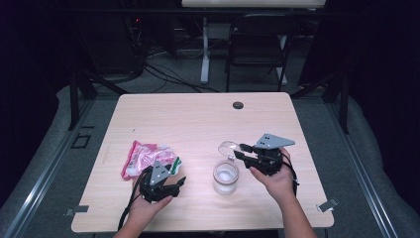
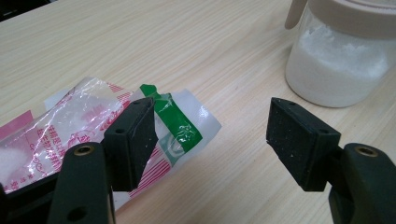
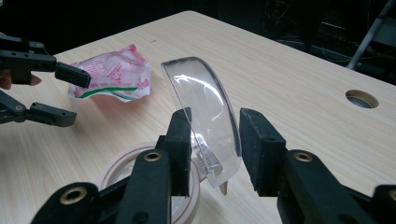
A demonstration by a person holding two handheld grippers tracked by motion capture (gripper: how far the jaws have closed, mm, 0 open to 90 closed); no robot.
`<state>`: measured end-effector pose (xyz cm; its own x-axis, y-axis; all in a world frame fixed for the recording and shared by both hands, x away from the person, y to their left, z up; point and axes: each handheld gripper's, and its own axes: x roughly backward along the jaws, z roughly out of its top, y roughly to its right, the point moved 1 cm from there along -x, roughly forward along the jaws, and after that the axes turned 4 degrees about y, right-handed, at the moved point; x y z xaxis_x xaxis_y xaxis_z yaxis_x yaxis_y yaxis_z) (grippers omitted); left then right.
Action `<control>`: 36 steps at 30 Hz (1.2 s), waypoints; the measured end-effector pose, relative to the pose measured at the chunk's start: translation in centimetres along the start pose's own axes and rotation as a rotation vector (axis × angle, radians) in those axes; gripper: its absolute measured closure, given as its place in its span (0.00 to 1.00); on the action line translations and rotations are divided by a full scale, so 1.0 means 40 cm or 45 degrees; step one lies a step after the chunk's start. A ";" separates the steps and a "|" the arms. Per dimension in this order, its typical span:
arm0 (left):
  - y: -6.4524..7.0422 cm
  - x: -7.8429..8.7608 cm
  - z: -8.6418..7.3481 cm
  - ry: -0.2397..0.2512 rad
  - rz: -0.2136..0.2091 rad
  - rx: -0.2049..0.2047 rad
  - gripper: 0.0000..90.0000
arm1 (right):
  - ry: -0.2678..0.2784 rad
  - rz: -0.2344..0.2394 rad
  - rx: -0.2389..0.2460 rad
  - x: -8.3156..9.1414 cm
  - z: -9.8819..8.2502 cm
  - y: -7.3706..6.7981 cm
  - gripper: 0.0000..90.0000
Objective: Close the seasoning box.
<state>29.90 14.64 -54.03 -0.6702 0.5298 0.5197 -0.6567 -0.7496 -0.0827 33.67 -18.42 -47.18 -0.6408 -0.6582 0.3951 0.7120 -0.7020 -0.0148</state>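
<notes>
Where jaws part, one jar point(image 1: 226, 177), one packet point(image 1: 147, 157)

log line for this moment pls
left gripper: open beside bag | right gripper: open around flipped-up clear lid | jar: open, white powder

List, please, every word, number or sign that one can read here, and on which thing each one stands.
No text can be read with certainty.
Bag: red printed characters on the clear plastic, too small and creased to read.
Bag, green band: a pale round sign, blurred.
Jar: no label visible.
Lid: clear, no print.
Table: no markings.
</notes>
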 end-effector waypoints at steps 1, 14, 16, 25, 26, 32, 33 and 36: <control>0.000 0.000 0.000 0.001 0.003 -0.001 0.37 | 0.000 0.001 0.001 0.000 0.000 -0.001 0.72; 0.005 -0.006 0.008 0.017 -0.010 0.011 0.38 | -0.010 -0.001 0.059 0.002 0.001 -0.021 0.69; 0.007 -0.007 0.009 0.013 -0.012 0.005 0.38 | -0.011 0.003 0.068 0.003 0.001 -0.025 0.68; 0.016 -0.012 0.014 0.020 -0.012 0.005 0.39 | -0.022 0.032 0.102 0.004 0.001 -0.036 0.65; 0.019 -0.014 0.015 0.023 -0.009 0.003 0.39 | -0.021 0.035 0.103 0.004 0.001 -0.037 0.65; 0.029 -0.013 0.023 0.035 0.003 -0.030 0.39 | -0.026 0.042 0.121 0.003 0.000 -0.043 0.63; 0.031 -0.013 0.023 0.035 0.000 -0.034 0.39 | -0.025 0.048 0.124 0.002 0.000 -0.044 0.62; 0.033 -0.013 0.024 0.039 -0.005 -0.042 0.39 | -0.038 0.062 0.143 -0.003 -0.003 -0.053 0.59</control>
<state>29.72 13.01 -53.57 -0.6773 0.5453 0.4939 -0.6704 -0.7339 -0.1091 32.18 -16.88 -47.28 -0.5973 -0.6810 0.4237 0.7706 -0.6337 0.0679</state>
